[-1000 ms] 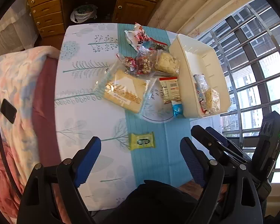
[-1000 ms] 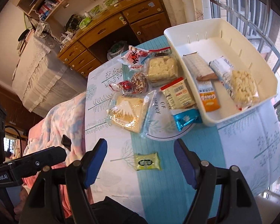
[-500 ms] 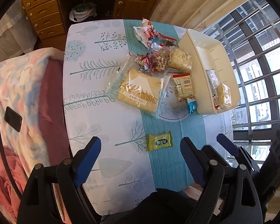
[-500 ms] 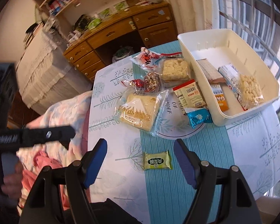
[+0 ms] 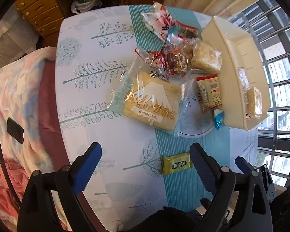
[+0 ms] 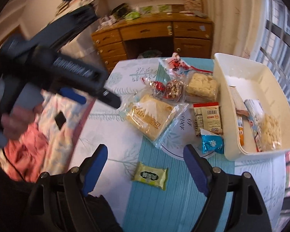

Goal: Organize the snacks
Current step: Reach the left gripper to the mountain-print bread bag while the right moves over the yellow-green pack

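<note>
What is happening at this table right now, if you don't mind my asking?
A person is sorting snacks into a white bin, a claw in each hand. Both the left claw and right claw are open and empty, having just widened, above a green packet. Most snacks, including the bread bag, remain outside.

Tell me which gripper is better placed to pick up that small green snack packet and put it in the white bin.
Probably the right gripper. The green packet lies between its open, empty jaws, and the white bin is on that side. In the left gripper's view the packet sits off-centre beside one finger, though its jaws are also open.
</note>
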Demonstrator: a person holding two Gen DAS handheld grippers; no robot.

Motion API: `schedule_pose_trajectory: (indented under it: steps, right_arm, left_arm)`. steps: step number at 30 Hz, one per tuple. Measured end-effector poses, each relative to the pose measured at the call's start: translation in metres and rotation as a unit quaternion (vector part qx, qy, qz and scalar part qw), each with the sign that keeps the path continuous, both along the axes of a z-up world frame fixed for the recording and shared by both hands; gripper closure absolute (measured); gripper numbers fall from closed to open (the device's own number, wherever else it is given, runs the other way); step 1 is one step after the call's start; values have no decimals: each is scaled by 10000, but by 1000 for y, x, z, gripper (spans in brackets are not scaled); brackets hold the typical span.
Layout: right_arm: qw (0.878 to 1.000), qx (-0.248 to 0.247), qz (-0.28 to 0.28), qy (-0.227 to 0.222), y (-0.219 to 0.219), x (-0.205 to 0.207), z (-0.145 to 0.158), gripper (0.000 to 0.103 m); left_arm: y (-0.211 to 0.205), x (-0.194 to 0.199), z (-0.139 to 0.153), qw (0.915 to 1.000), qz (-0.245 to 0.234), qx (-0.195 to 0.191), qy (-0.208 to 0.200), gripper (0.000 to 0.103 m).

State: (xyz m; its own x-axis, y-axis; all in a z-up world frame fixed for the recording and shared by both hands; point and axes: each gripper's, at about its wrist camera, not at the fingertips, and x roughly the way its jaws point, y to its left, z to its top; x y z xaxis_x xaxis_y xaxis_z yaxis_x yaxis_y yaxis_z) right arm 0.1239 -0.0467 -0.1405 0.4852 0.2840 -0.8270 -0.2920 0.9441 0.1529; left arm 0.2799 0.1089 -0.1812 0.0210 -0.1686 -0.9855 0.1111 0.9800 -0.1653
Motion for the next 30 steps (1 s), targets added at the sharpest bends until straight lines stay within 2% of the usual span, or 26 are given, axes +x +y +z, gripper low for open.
schedule_pose_trajectory:
  steps: [4,8,15,27,30]
  right_arm:
    - [9993,-195,315,13,2,2,-18,22]
    - [9956,-537,767,43,7,3,-41,22]
    - [9880,-861,1262,218,12,2,-76,22]
    - [9813,-961,1592,490,16,2,-109,23]
    - [9798,-957,1675,526,17,5,-113,30]
  left_arm:
    - [-13,15,-26,9994,-137,186,239,8]
    - [-27,28,-53,9979,-282,302,490,7]
    - [-46,45,-96,9945,-399,566,787,6]
    - [-64,63,-138,9898,-492,695,1138,1]
    - [-70,68,-145,9890,-479,730,1191,0]
